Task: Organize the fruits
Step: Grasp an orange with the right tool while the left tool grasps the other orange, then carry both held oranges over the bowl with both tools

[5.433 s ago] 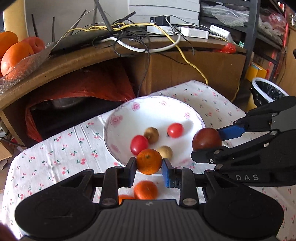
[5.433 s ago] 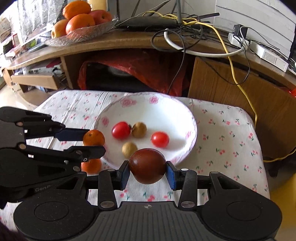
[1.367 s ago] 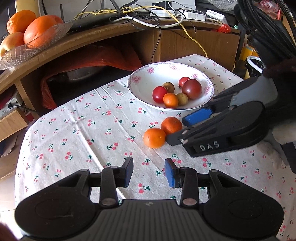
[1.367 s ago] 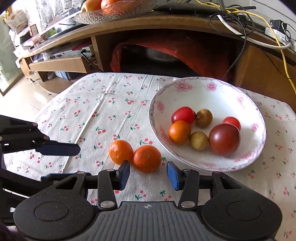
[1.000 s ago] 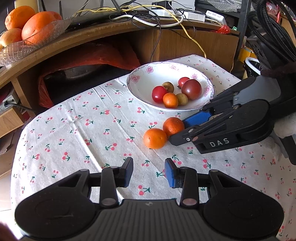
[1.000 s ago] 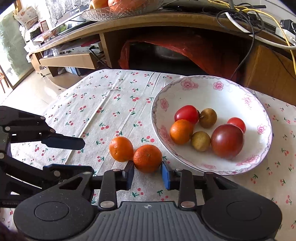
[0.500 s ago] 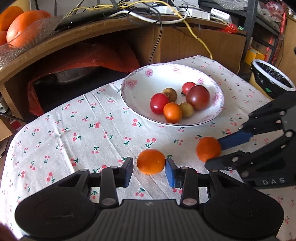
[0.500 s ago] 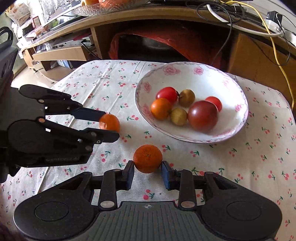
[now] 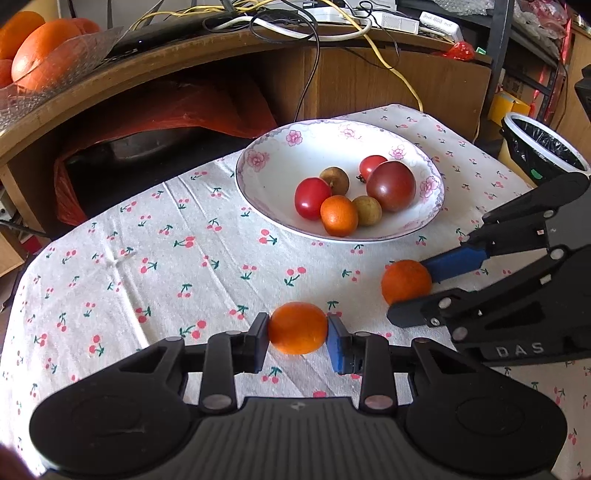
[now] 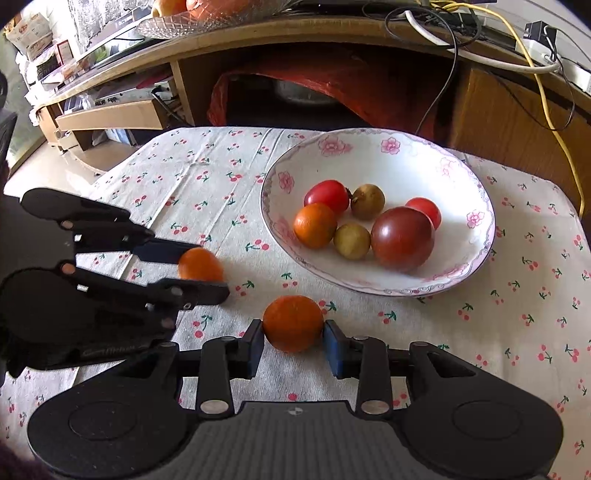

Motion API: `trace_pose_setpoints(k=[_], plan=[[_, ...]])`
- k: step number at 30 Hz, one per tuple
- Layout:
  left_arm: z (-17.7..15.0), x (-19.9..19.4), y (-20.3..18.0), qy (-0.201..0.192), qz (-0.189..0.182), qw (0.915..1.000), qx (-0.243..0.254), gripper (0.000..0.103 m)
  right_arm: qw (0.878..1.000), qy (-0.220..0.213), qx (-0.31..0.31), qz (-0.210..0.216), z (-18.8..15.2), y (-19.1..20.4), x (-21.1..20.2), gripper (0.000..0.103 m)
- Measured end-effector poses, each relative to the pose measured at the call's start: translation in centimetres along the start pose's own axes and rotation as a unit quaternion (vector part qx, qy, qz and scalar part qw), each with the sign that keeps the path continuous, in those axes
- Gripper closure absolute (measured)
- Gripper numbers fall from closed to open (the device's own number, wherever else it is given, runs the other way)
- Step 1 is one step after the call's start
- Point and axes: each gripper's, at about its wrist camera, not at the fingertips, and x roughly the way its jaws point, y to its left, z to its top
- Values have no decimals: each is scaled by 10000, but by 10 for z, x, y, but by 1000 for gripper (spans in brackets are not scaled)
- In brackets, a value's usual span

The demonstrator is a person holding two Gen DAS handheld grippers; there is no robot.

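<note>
My left gripper (image 9: 297, 332) is shut on an orange mandarin (image 9: 297, 326), low over the cherry-print tablecloth. In the same view my right gripper (image 9: 408, 291) comes in from the right, shut on a second mandarin (image 9: 406, 281). The right wrist view shows that right gripper (image 10: 293, 332) clamping its mandarin (image 10: 293, 323), with the left gripper (image 10: 203, 271) and its blurred mandarin (image 10: 200, 264) at the left. Beyond both stands a white flowered bowl (image 9: 258, 162) (image 10: 476, 192). It holds a dark tomato (image 10: 402, 236), two red tomatoes, two brown longans and a third mandarin (image 10: 314, 224).
A wooden shelf runs behind the table, carrying a glass dish of oranges (image 9: 44, 74) and tangled cables (image 9: 332, 26). A red bag (image 10: 332, 81) sits under it. A bin with a black liner (image 9: 543, 147) stands past the table's right edge.
The left gripper has shut on its mandarin, which lay loose between the fingers half a second ago. Both grippers with their mandarins sit closer to the bowl, and farther apart than a second ago.
</note>
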Motion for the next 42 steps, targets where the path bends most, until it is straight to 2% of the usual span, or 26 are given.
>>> trace_pose_setpoints(k=[9, 22, 42], plan=[[-5, -10, -6, 139, -45, 9999, 16, 62, 9996, 191, 20, -200, -6, 9, -12, 75], [-16, -33, -38, 253, -277, 9984, 425, 62, 9970, 354, 4, -681, -35, 21, -43, 75], [-25, -31, -58, 406, -280, 9963, 705, 62, 9969, 425, 48, -657, -49, 18, -42, 74]])
